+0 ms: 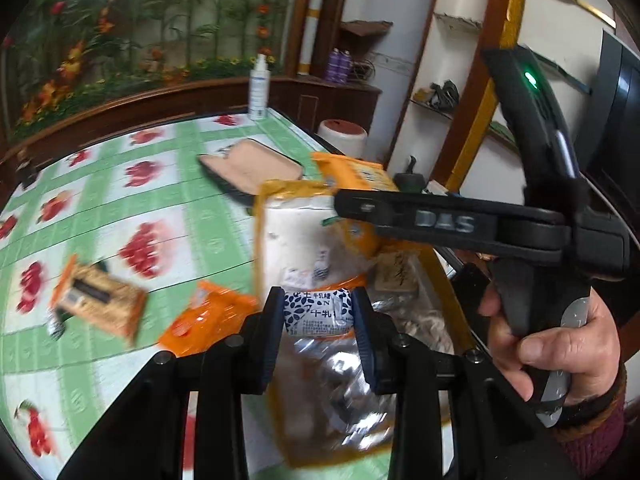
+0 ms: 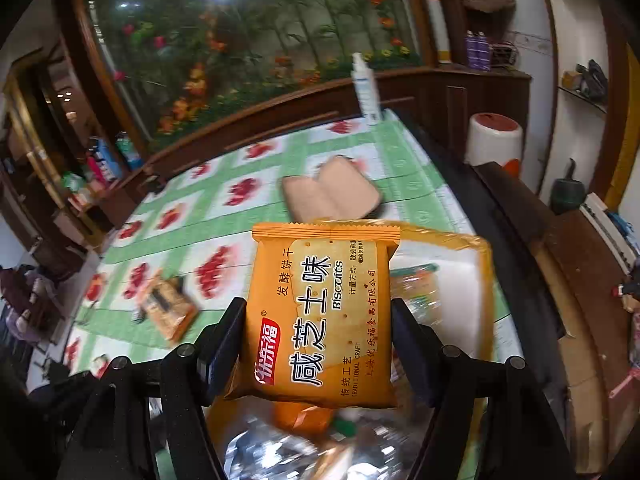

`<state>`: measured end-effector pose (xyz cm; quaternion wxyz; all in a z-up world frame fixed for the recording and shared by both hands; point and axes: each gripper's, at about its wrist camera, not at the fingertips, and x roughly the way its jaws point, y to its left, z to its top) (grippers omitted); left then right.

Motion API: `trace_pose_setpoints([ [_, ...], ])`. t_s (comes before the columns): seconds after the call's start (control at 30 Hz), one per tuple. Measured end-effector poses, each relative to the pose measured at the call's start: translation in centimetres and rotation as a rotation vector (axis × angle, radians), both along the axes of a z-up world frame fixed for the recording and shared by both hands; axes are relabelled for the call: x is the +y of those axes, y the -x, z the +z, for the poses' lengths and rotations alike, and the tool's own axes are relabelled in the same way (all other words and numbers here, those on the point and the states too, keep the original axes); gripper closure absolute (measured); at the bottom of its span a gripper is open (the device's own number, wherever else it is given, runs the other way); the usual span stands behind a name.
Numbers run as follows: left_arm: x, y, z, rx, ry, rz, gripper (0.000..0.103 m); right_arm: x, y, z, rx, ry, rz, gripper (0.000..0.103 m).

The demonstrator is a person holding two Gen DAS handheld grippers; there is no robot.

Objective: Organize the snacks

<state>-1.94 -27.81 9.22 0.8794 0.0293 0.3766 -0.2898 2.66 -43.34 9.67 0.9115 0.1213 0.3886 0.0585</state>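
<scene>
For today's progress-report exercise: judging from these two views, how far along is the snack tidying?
Done: some packets seem to lie inside the large open bag.
In hand: the left gripper holds a small blue-and-white packet; the right gripper holds an orange biscuit packet.
Left: a tan biscuit packet and an orange packet lie loose on the tablecloth.

Orange biscuit packet [image 2: 320, 312]: flat, sealed, printed face up, "Biscuits" lettering, clamped at both side edges by the right hand-held gripper [image 2: 320, 336], off the tabletop [image 2: 240, 208]. Small white candy packet with blue print [image 1: 318, 312]: pinched between the left hand-held gripper's [image 1: 316, 312] pads. Big open orange bag, foil-lined [image 1: 340, 380]: lying under both, mouth toward camera. Tan cracker packet [image 1: 100, 300] and another orange packet [image 1: 208, 316]: loose on the tabletop, near each other. Pink tray [image 1: 252, 168]: farther back, empty.
</scene>
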Motion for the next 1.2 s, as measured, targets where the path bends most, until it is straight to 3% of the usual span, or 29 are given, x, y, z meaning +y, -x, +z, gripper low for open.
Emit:
trace_pose_setpoints([
  [0.17, -3.0, -2.3, -2.7, 0.077, -0.037, -0.013, 0.071, -1.4, -2.7, -2.0, 0.074, 0.052, -0.019, 0.029],
  [0.4, -3.4, -3.3, -5.0, 0.142, -0.035, -0.011, 0.070, -1.8, -3.6, -3.3, 0.104, 0.075, -0.024, 0.030],
  [0.43, -3.4, -3.4, -5.1, 0.148, -0.032, -0.014, 0.067, -1.8, -3.7, -3.3, 0.105, 0.072, -0.024, 0.030],
  [0.57, -3.1, -3.4, -5.1, 0.147, -0.008, -0.007, 0.039, -1.8, -3.8, -3.3, 0.114, 0.056, -0.026, 0.029],
  [0.67, -2.9, -3.1, -4.7, 0.143, 0.004, -0.012, 0.038, -1.8, -3.6, -3.0, 0.113, 0.046, -0.030, 0.029],
  [0.9, -2.1, -2.4, -3.6, 0.134, 0.037, -0.021, 0.038, -1.9, -2.7, -1.5, 0.074, 0.024, -0.046, 0.029],
  [1.2, 1.7, -1.2, -2.1, 0.100, 0.078, 0.008, 0.037, 1.3, 0.4, 1.4, -0.058, -0.018, 0.010, 0.029],
])
